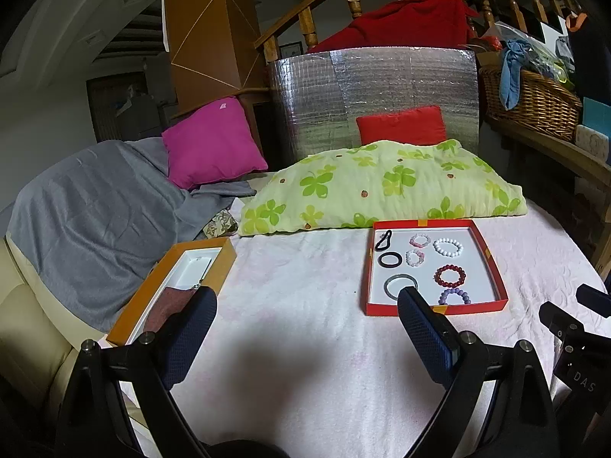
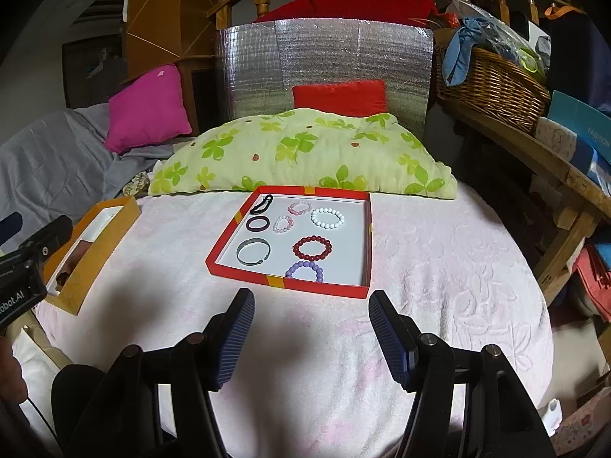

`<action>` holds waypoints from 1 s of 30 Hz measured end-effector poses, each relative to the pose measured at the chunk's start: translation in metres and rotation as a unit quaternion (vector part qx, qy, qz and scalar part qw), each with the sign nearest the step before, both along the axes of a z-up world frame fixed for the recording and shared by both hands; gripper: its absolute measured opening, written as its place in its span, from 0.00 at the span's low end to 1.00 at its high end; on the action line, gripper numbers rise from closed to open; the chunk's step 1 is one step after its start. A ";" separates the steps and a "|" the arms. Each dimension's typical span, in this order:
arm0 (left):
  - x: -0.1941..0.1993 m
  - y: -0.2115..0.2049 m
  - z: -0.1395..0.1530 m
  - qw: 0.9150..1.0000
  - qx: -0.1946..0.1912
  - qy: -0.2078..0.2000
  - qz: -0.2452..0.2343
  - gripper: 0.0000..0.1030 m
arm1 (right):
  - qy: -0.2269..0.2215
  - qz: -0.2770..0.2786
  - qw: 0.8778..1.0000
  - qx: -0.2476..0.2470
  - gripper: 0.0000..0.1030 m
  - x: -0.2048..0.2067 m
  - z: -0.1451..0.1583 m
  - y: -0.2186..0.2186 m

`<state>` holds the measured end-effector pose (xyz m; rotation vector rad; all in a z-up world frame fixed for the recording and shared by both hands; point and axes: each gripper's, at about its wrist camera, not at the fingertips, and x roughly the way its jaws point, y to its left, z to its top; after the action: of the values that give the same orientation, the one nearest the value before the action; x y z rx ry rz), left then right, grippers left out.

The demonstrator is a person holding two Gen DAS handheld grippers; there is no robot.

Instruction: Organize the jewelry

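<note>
— Pale pink bedspread [image 2: 439, 267] covers the bed, with a clover-print pillow [image 2: 305, 152] at the far side and a wicker basket [image 2: 492, 84] off on a shelf to the right; where does the jewellery sit?

— Nearly all of it lies in the red tray [image 2: 366, 244] just this side of the pillow: a white bead bracelet [image 2: 327, 217], a dark red bead bracelet [image 2: 312, 248], a purple bead bracelet [image 2: 305, 270], two small pink ones, a grey bangle [image 2: 252, 252], a black hair tie [image 2: 256, 223] and a black clip at the far left corner; each lies flat and apart from its neighbours.

— And the other box?

— An orange box [image 1: 217, 267] with a white lining lies well apart to the left, its long axis running away from the viewer; something dark reddish lies in its near end, and I cannot tell what.

— How do the tongs stand?

— Both are released, jaws spread wide, nothing between them; the right tongs [image 2: 311, 305] hover just short of the tray's near wall, the tray straight ahead; the left tongs [image 1: 305, 301] hang over bare bedspread between box and tray.

— Which hand is better placed?

— The right, I'd judge, for any bracelet; the purple one lies nearest, just beyond the near wall; the left is handier to the orange box; the wall must be cleared from above before any pinch.
</note>
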<state>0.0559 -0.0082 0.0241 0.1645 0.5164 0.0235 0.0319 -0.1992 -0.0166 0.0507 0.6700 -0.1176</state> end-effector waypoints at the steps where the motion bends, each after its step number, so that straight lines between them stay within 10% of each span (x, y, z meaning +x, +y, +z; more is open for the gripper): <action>1: 0.000 0.001 0.000 1.000 0.000 0.000 0.001 0.93 | 0.000 0.000 1.000 0.000 0.65 0.000 0.000 0.000; 30: -0.002 0.004 0.002 1.000 -0.002 0.000 0.002 0.93 | -0.011 0.002 1.000 0.001 0.65 -0.003 0.002 0.003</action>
<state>0.0543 -0.0045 0.0259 0.1595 0.5176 0.0265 0.0294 -0.1963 -0.0141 0.0536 0.6492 -0.1128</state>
